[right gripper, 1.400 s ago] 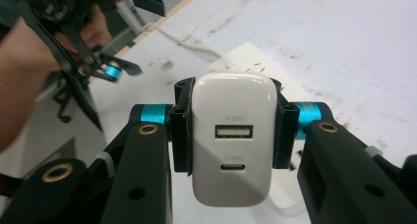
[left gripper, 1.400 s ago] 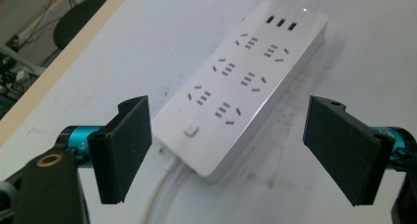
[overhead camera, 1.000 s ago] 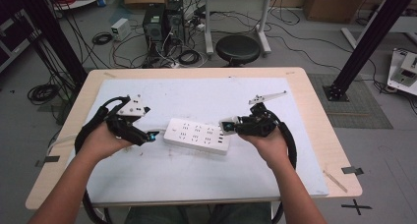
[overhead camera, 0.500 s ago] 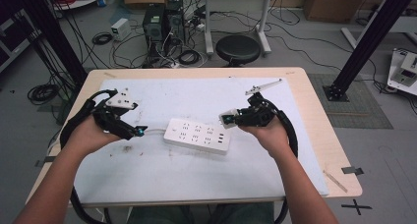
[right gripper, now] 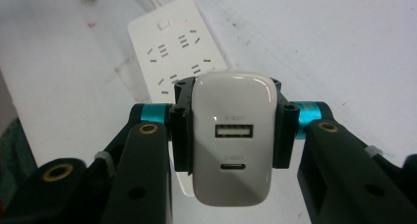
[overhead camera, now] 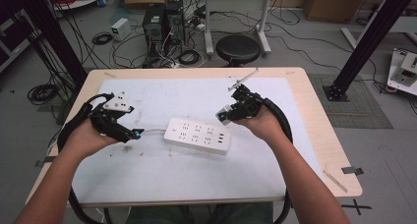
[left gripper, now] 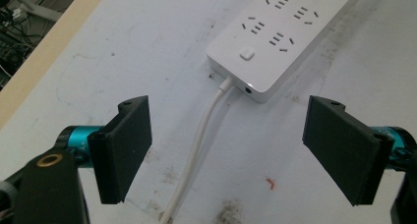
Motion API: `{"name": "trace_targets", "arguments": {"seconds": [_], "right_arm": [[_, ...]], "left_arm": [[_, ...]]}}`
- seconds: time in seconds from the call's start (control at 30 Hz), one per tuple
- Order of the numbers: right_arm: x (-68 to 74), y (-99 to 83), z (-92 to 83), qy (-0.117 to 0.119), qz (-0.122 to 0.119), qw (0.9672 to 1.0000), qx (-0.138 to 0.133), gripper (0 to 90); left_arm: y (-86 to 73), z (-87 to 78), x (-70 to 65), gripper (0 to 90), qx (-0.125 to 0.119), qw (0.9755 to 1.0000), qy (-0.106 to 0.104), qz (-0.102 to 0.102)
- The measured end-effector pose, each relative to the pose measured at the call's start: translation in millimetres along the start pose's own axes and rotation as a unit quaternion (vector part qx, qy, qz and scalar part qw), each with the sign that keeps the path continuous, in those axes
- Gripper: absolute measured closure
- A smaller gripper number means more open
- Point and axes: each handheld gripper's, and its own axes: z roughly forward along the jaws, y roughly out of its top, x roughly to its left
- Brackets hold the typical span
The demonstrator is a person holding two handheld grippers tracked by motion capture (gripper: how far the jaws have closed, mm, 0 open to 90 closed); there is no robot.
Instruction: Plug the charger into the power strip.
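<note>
Your right claw (right gripper: 231,140) is clenched on a white USB charger (right gripper: 232,140), whose prongs are hidden behind its body; at centre right of the high view it hangs just above the right end of the power strip (overhead camera: 198,135). That strip lies at mid-frame on the desk (overhead camera: 147,184), its cord (left gripper: 196,150) cut off at the bottom edge between the released jaws of your left claw (left gripper: 231,145)

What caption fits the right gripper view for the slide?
Right gripper clamps a white USB charger, ports facing the camera, above the white power strip on the table.
</note>
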Motion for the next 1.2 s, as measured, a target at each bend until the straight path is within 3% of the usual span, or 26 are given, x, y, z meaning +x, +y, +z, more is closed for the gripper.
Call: {"name": "trace_targets", "arguments": {"seconds": [0.2, 0.37, 0.67, 0.77, 1.03, 1.2], "right_arm": [[1.5, 16.8, 13.1, -0.002, -0.039, 0.9979, 0.052, 63.4], [0.0, 23.3, 16.0, 0.005, -0.054, 0.9965, 0.063, 63.4], [-1.9, 22.7, 14.9, -0.004, -0.047, 0.9966, 0.068, 63.4], [-1.6, 22.2, 14.0, -0.006, -0.034, 0.9967, 0.073, 63.4], [2.2, 22.2, 14.3, -0.012, -0.036, 0.9963, 0.078, 63.4], [6.7, 21.4, 12.3, -0.048, -0.02, 0.9952, 0.083, 63.5]], "left_arm": [[-2.8, 1.8, 1.8, 18.8, 0.002, 1.0, -0.002, -0.005], [-5.1, 3.3, 3.5, 18.8, 0.002, 1.0, -0.003, -0.007], [-3.7, 9.1, 3.5, 18.7, 0.004, 1.0, -0.007, -0.003], [-3.0, 9.6, 3.7, 18.8, 0.007, 0.9999, -0.008, 0.002], [-3.5, 7.6, 3.5, 18.8, 0.006, 1.0, -0.008, 0.001], [-2.7, 5.9, 0.2, 18.8, 0.004, 1.0, -0.006, 0.003]]}}
